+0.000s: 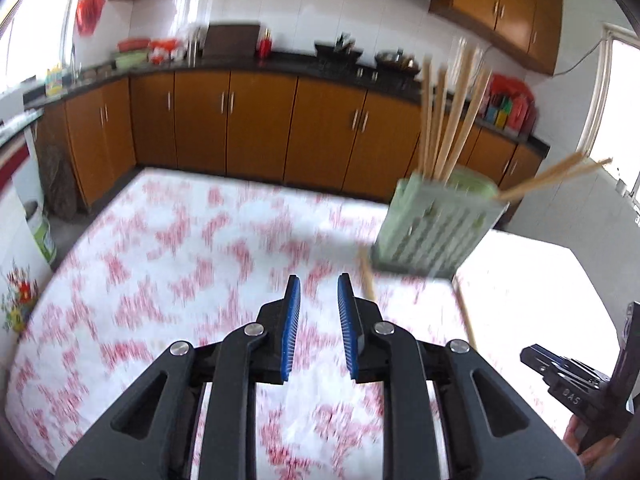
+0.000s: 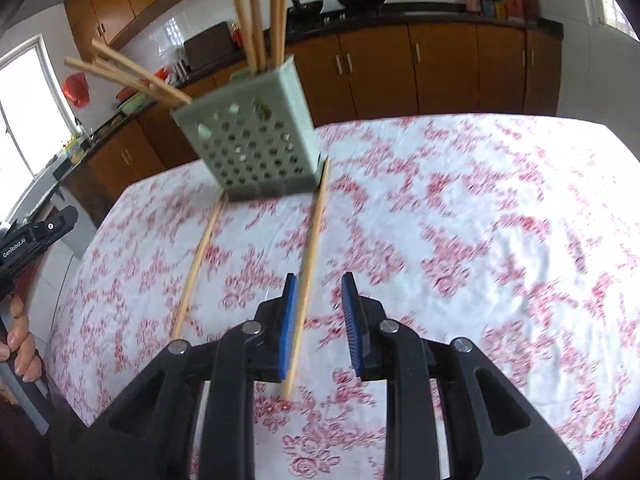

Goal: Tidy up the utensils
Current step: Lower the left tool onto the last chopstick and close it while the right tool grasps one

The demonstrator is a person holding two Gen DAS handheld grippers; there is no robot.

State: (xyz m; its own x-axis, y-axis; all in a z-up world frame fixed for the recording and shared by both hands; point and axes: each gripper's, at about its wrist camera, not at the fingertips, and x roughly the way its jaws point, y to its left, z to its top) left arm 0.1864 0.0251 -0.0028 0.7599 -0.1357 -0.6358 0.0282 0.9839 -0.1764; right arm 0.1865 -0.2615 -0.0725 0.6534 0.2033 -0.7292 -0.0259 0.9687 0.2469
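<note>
While both grippers hang over the flowered tabletop (image 2: 460, 208), two loose chopsticks lie flat on it, running from the near edge out to the foot of the pale green perforated holder (image 2: 256, 136). That holder stands toward the far left and already carries several chopsticks (image 2: 260, 8), some upright, some splayed out to the left.

One loose chopstick (image 2: 308, 264) passes between the right gripper (image 2: 320, 284) fingers, hard up against the left pad (image 2: 289, 320), with a clear gap to the other pad; the fingers are parted and not pinching it. A second loose chopstick (image 2: 198, 264) lies to its left, well apart. The left gripper (image 1: 319, 286) also has its fingers slightly parted, with nothing between them.

These sticks look like light, stiff, smooth bamboo, so they will likely roll or swivel in a pinch. Flat on cloth, they offer little height to grab. Taking hold near the middle should keep one balanced; an end grip would let it droop and twist.
</note>
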